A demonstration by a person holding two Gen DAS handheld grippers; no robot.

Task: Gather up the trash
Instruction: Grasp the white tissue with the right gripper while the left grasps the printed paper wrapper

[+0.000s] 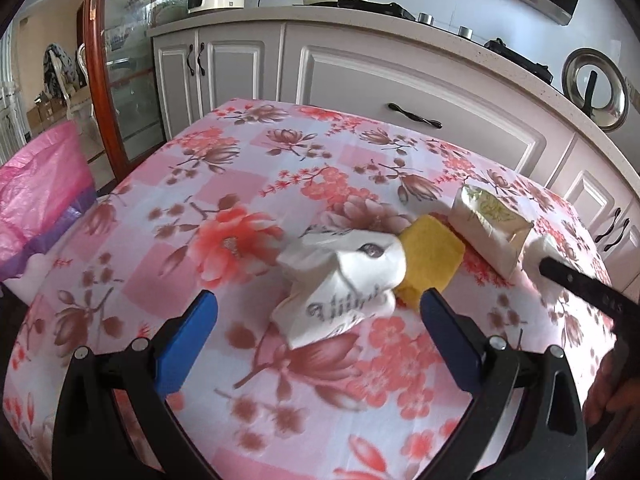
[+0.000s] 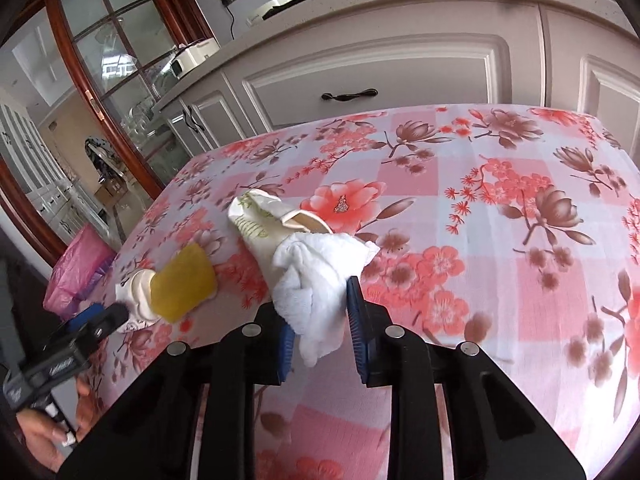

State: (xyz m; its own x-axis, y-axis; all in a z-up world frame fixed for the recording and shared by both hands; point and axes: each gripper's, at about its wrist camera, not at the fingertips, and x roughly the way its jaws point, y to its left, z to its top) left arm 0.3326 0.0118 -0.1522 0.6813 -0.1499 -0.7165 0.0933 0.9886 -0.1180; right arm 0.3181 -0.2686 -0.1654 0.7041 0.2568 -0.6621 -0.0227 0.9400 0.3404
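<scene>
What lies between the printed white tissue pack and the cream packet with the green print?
The yellow sponge lies between the printed white tissue pack and the cream packet, touching the tissue pack. The left wrist view shows this best.

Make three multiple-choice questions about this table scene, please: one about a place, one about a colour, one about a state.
1. Where does the yellow sponge lie?
A. Between the printed white paper packet and the cream paper wrapper
B. Inside the pink bag
C. On the counter

2. What colour is the bag beside the table?
A. Green
B. Pink
C. Black

3. In what state is the right gripper?
A. Open over bare cloth
B. Shut on the sponge
C. Shut on the crumpled white tissue

Answers:
1 A: in the left wrist view the sponge sits on the floral tablecloth with the packet on one side and the wrapper on the other.
2 B: the bag at the table's edge is pink plastic.
3 C: in the right wrist view the blue pads press on the tissue from both sides.
</scene>
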